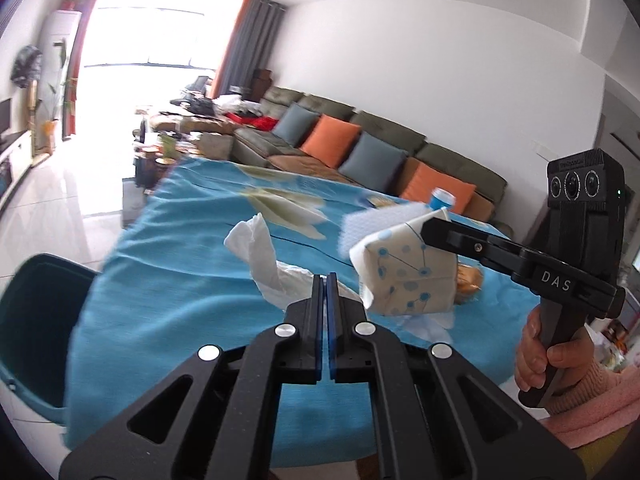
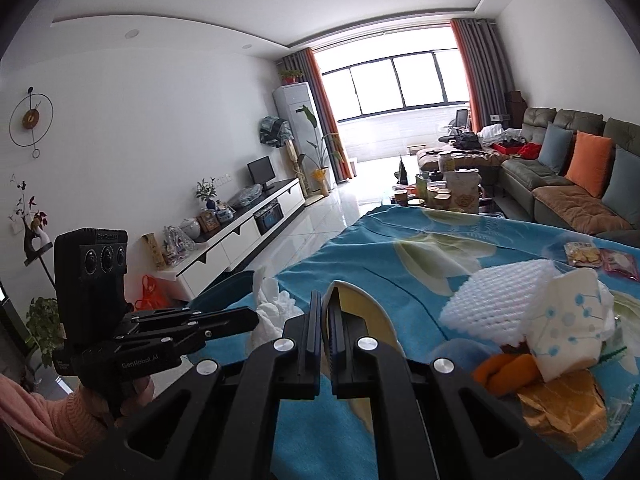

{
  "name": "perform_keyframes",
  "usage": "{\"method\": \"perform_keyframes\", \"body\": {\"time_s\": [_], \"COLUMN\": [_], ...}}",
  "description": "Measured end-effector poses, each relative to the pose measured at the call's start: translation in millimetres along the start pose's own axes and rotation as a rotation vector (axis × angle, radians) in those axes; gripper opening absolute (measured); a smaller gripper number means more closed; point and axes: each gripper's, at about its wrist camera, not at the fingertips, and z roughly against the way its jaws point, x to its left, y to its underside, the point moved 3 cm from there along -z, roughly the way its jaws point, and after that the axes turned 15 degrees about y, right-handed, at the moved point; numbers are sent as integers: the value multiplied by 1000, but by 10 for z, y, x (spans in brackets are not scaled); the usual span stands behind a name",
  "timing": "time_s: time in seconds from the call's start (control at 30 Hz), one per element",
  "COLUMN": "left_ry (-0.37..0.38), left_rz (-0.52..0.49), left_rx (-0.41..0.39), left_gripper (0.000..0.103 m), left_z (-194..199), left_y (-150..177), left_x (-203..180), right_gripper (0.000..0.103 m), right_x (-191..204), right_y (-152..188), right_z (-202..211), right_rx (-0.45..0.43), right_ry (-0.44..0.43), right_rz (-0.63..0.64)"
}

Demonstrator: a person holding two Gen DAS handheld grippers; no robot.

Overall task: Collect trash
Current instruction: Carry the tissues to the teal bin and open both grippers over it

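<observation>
Left gripper point(image 1: 325, 280): jaws closed on a crumpled white tissue point(image 1: 264, 264), which hangs from the blue pads and trails toward 10 o'clock above the tabletop point(image 1: 168, 280), itself covered by a blue cloth with a pale leaf print. In the right wrist view the same tissue shows just past the tip of the left gripper, at about 9 o'clock from the picture's centre.

Right gripper point(image 2: 326, 300): jaws closed on the rim of a plate point(image 2: 376, 320) with a white edge and yellow inside. The plate carries the collected trash: a folded white paper napkin with blue dots point(image 2: 560, 320), a white foam fruit net point(image 2: 492, 296) leaning at its 10 o'clock, orange peel point(image 2: 506, 372) and a crumpled brown wrapper point(image 2: 564, 412) at the near edge. In the left wrist view the napkin hides most of the plate, and the foam net is blurred behind it.

Container: a dark teal bin point(image 1: 36, 328) stands off the tabletop's edge at 8 o'clock in the left wrist view, its mouth open; its contents cannot be told.

On the tabletop at 2 o'clock in the right wrist view lie two small snack packets point(image 2: 600, 260), well apart from the plate. A blue and white can point(image 1: 440, 199) stands at the far edge in the left wrist view.

A hand point(image 1: 532, 356) in a pink sleeve holds the right gripper's handle.
</observation>
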Motion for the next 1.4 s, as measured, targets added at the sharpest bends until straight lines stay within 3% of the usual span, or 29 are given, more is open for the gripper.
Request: {"method": "perform_keyframes", "body": {"time_s": [0.33,0.6,0.9,1.13,1.27,1.4], "left_ry": [-266,-440,-533,-550,-570,-583], "left_rz": [37,108,179,240,263,283], "left_rx": [-90,-80,-23,14,33,41], "left_gripper": [2,2,2,2,3,17], "left_z": [871,1247,1358,1198,1087,990], "left_y": [-273,-321,-148,31,106,166], "left_x": [652,1365,2027,2393,2533,2557], "right_gripper": [3,2,2,3,9,14], "right_x": [732,1433,1963,2211,2243,2190], "right_y": [-351,-566,-490,-285,-209,-184], "right_z": [-634,-1131,-1755,-2139,-2302,-2356], "right_rx": [42,75,195,317,367,387], "right_ry": [-208,-320,-359,-329,-304,-289], "right_rz": [45,123,161,196,196,181]}}
